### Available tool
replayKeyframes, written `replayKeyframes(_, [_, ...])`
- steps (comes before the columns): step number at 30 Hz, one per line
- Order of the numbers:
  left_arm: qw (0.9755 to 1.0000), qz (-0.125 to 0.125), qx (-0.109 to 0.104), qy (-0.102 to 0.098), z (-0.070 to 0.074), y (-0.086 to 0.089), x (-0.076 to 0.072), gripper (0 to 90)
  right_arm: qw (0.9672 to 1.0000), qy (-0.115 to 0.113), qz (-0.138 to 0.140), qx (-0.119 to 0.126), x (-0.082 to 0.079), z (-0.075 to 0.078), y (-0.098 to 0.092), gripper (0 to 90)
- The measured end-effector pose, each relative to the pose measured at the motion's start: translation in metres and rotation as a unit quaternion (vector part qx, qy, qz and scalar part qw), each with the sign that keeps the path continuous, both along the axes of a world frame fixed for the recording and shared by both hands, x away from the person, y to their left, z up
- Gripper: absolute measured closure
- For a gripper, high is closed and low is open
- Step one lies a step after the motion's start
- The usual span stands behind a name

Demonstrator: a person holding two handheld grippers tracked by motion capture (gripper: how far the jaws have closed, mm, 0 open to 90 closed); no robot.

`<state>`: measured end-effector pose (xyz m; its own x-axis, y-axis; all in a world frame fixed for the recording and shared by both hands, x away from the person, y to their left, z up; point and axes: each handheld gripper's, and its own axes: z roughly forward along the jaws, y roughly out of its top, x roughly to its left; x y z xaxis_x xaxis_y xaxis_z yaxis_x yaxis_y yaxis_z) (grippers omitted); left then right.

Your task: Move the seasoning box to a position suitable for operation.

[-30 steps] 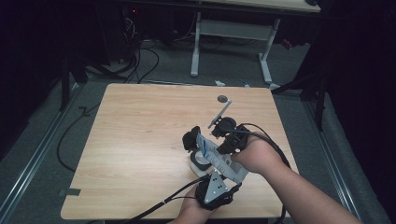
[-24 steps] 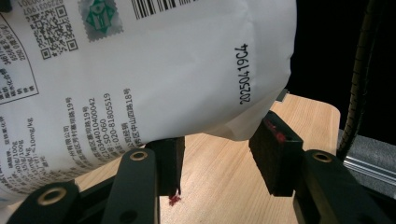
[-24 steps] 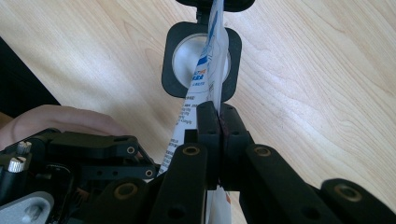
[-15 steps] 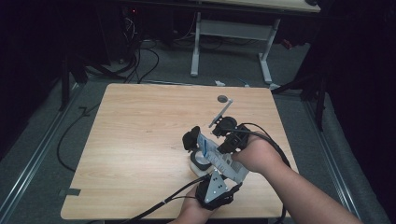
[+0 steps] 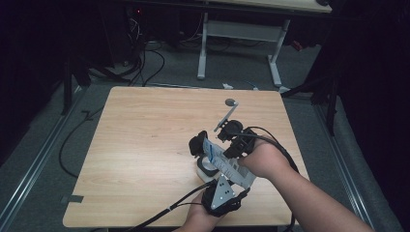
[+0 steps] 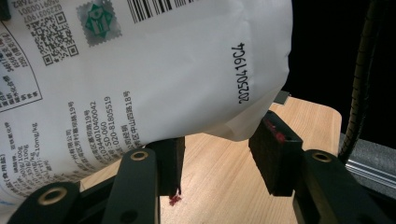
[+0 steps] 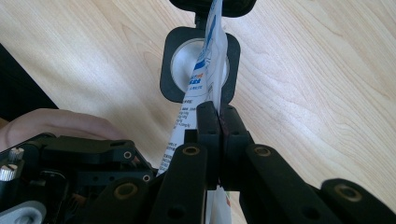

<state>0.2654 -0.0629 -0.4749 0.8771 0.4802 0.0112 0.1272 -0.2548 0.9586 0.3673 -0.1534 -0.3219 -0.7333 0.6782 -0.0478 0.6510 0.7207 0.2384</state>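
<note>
Pinching packet (image 7: 205,74) edgewise, right hand-held gripper (image 7: 218,114); left one's jaws apart

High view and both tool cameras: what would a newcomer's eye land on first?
First, the white printed packet held up edge-on near the table's front right, with the right tool clamped shut on it. Directly beneath sits a black-rimmed container with a pale round inside. The left tool stands open under the packet's lower edge, and a metal spoon lies farther back.
</note>
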Motion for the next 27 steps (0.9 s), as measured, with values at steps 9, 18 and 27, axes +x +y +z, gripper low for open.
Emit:
replayKeyframes(9, [1.0,0.0,0.001,-0.002,0.0002,0.0009,-0.0007,56.9,1.0,0.001,0.0,0.0,0.0,0.0003,0.0001,89.4])
replayKeyframes(18, [1.0,0.001,0.0,-0.003,0.0007,0.0007,-0.0004,57.0,1.0,0.001,0.001,0.001,0.0001,0.0008,0.001,89.4])
replayKeyframes(27, [1.0,0.001,-0.002,-0.004,0.0011,0.0005,0.0002,57.0,1.0,0.001,0.001,0.0,0.0003,0.002,0.0008,89.3])
